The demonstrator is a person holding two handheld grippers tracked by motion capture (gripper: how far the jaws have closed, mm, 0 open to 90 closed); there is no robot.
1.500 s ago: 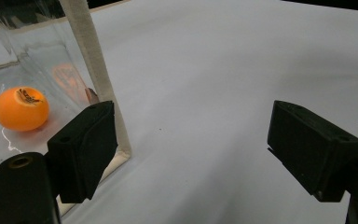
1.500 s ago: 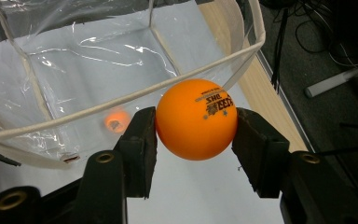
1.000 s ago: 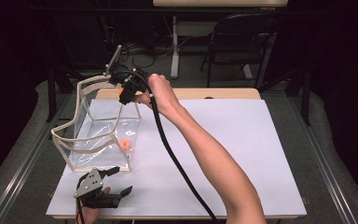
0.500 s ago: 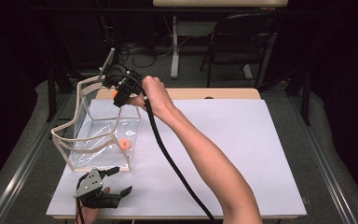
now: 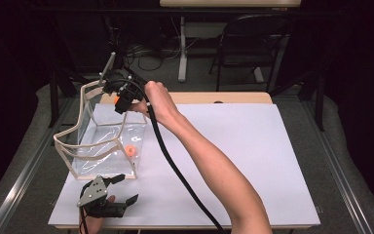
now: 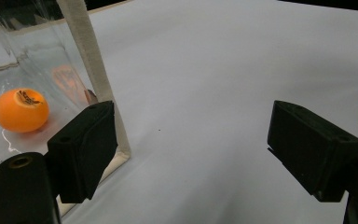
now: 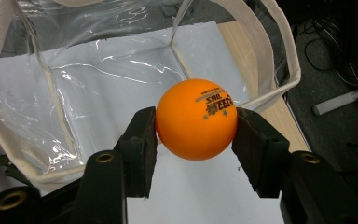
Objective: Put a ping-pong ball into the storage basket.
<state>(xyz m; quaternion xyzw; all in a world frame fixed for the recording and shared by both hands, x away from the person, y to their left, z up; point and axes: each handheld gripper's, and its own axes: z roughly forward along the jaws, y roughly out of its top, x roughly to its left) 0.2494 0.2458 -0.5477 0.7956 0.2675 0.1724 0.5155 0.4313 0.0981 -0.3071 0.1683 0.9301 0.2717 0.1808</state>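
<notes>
A: Item one, right tool (image 7: 196, 126)?
B: Closed on an orange ball (image 7: 196, 119), jaws pressing both sides, held above the open top of the clear bag (image 5: 85, 146).

A: Item two, left tool (image 5: 119, 192)?
B: Jaws wide apart, empty, low over the white desk (image 5: 253, 156) just beside the bag's near corner.

A: Bag contents?
B: A second orange ball (image 6: 21, 110), resting on the bag's floor.

Dark room, grey floor (image 5: 19, 161), folding chair (image 5: 253, 44)
</notes>
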